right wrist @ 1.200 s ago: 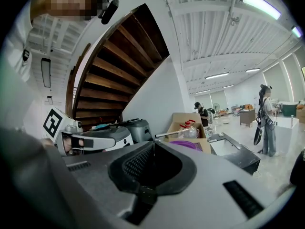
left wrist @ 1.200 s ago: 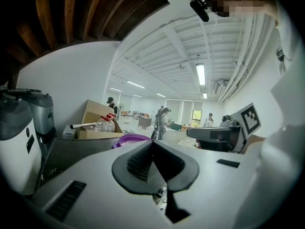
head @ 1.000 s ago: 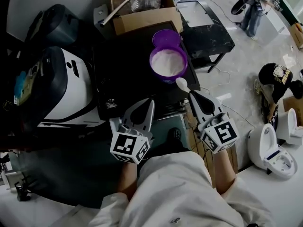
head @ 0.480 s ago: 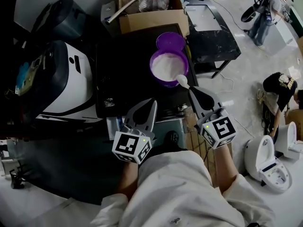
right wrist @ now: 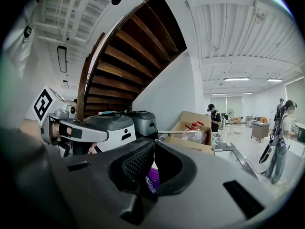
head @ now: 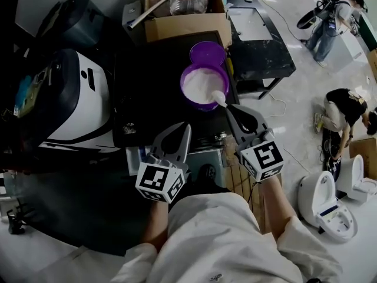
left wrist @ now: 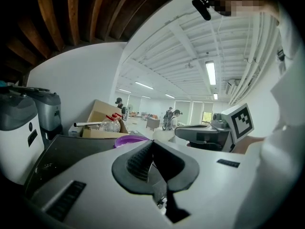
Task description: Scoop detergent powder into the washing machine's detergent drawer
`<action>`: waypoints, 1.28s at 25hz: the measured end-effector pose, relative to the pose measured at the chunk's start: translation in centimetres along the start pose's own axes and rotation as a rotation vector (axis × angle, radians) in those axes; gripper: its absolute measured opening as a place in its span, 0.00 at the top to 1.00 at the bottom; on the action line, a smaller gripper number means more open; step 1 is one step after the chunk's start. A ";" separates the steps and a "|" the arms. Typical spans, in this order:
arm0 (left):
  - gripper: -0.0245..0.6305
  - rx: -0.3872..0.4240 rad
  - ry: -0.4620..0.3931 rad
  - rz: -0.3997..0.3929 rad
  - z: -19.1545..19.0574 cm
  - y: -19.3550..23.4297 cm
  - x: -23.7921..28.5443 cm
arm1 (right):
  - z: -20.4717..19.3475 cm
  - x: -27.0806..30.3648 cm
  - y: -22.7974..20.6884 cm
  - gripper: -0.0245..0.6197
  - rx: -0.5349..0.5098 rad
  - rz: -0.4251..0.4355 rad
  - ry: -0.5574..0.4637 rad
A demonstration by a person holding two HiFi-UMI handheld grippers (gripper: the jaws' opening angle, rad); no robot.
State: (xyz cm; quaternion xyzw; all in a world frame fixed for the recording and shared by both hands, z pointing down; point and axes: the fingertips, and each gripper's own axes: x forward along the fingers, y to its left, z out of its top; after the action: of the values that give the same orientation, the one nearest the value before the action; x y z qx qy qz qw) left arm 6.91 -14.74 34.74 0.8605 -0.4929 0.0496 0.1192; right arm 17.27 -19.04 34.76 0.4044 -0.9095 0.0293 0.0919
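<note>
A purple tub (head: 197,85) of white detergent powder stands on the black washing machine top (head: 147,93), with its purple lid (head: 207,52) just behind it. My right gripper (head: 231,109) is shut on the handle of a white spoon (head: 218,97). The spoon's bowl reaches over the tub's near rim. In the right gripper view the jaws of the gripper (right wrist: 153,144) are closed, with the purple tub (right wrist: 152,178) showing behind them. My left gripper (head: 182,128) hovers at the machine's front edge, shut and holding nothing. A pale drawer-like opening (head: 134,158) shows below it.
A cardboard box (head: 182,16) with a plastic bottle sits behind the tub. A black and white appliance (head: 70,99) stands to the left. A black low table (head: 262,40) is to the right, and people and white appliances (head: 327,202) are on the floor beyond it.
My right gripper has moved left and forward, bringing the spoon's bowl from beside the tub onto its near rim. The left gripper has stayed about where it was.
</note>
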 end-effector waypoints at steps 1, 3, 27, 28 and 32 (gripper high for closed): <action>0.93 -0.001 -0.003 -0.001 0.1 0.1 0.1 | -0.1 0.1 -0.1 0.95 -0.011 -0.003 0.006; 0.93 -0.002 -0.005 -0.005 0.0 0.2 0.2 | -0.3 0.5 -0.3 0.95 -0.034 -0.015 0.025; 0.93 0.008 0.025 -0.086 -0.4 3.0 1.4 | -1.4 5.9 -1.9 0.95 -0.282 -0.100 0.178; 0.93 0.009 0.027 -0.090 -0.4 3.1 1.5 | -1.3 6.2 -2.0 0.95 -0.285 -0.101 0.181; 0.93 0.015 0.036 -0.099 -0.3 3.5 1.7 | -1.5 7.2 -2.4 0.95 -0.331 -0.112 0.202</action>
State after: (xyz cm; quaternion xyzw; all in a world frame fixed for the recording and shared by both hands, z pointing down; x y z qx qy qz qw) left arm 4.77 -17.75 35.93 0.8837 -0.4470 0.0628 0.1237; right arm 14.55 -25.66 37.56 0.4287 -0.8641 -0.0855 0.2495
